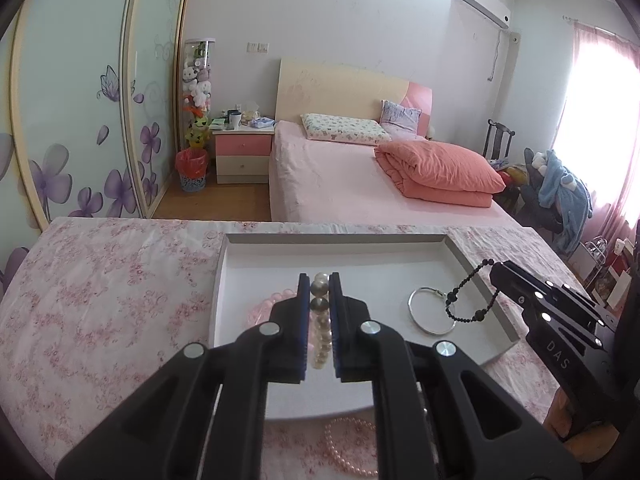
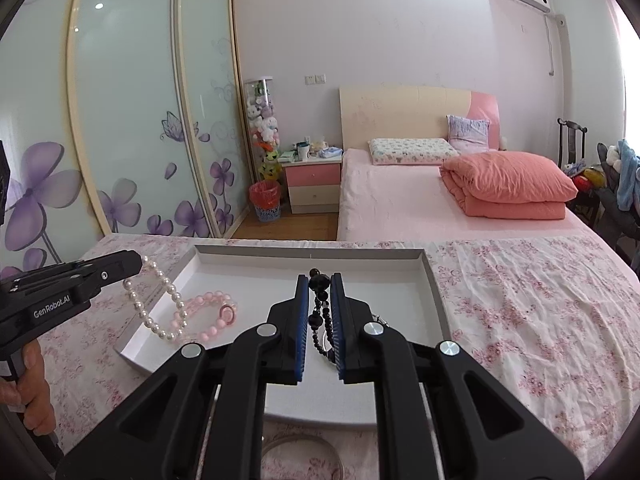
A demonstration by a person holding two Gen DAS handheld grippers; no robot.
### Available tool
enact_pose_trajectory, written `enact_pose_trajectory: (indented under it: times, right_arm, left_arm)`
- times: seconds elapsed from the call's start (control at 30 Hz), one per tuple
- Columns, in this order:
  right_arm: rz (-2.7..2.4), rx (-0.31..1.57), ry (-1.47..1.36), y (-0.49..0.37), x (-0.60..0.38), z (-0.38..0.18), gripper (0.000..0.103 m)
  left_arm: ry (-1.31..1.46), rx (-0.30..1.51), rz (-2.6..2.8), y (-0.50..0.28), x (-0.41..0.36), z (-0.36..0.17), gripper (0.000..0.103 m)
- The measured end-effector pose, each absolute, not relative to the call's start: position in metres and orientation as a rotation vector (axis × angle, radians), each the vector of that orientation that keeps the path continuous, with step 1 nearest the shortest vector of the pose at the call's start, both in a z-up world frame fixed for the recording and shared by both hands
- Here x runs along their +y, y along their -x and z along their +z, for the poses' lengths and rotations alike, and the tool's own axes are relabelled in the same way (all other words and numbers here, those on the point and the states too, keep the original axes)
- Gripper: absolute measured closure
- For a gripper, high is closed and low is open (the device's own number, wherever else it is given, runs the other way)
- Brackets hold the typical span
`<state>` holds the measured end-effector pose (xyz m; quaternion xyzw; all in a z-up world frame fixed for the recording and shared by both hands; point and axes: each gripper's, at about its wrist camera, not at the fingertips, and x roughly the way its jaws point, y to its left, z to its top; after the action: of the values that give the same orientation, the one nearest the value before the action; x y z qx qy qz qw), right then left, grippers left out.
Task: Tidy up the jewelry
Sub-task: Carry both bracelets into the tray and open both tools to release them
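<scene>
While clamped, pearl strand (image 1: 320,320) lengthwise along jaws.

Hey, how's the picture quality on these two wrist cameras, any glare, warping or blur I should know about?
Left wrist view: the window at right is blown out white, straight lines like the wardrobe frame bow from the fisheye, corners are dark. Right wrist view: the same bowing and dark corners, glare only along the right edge; the tray and black beads look sharp, the near gripper body slightly soft.
</scene>
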<state>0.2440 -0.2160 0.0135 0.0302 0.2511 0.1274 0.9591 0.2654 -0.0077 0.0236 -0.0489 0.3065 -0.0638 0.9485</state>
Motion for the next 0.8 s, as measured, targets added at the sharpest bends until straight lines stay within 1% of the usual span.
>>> enact_pose_trajectory:
  times: [0.33,0.53,0.57,0.6,0.63,0.67,0.7,0.8]
  right_arm:
    - [0.249,0.580,-0.098,-0.278,-0.212,-0.002,0.091]
    - [0.243,0.612,-0.109,-0.284,-0.211,-0.006,0.090]
    - [0.244,0.615,-0.112,-0.284,-0.212,-0.007,0.088]
    - [0.243,0.618,-0.114,-0.285,-0.212,-0.007,0.081]
    - [0.238,0.617,-0.117,-0.285,-0.214,-0.007,0.076]
    - [0.234,0.616,-0.119,-0.284,-0.215,-0.008,0.067]
    - [0.231,0.615,-0.122,-0.282,-0.216,-0.008,0.065]
    - [0.229,0.621,-0.124,-0.281,-0.219,-0.009,0.065]
  left_arm:
    - [0.104,0.667,-0.128,-0.298,-0.008,0.001,0.093]
    - [0.110,0.678,-0.125,-0.306,-0.011,-0.005,0.092]
    - [0.112,0.681,-0.125,-0.308,-0.011,-0.005,0.092]
    - [0.114,0.681,-0.121,-0.308,-0.011,-0.006,0.091]
    - [0.115,0.681,-0.117,-0.309,-0.010,-0.007,0.090]
    - [0.117,0.685,-0.118,-0.309,-0.009,-0.008,0.089]
    - [0.119,0.687,-0.117,-0.309,-0.008,-0.008,0.086]
    - [0.123,0.687,-0.114,-0.307,-0.006,-0.009,0.083]
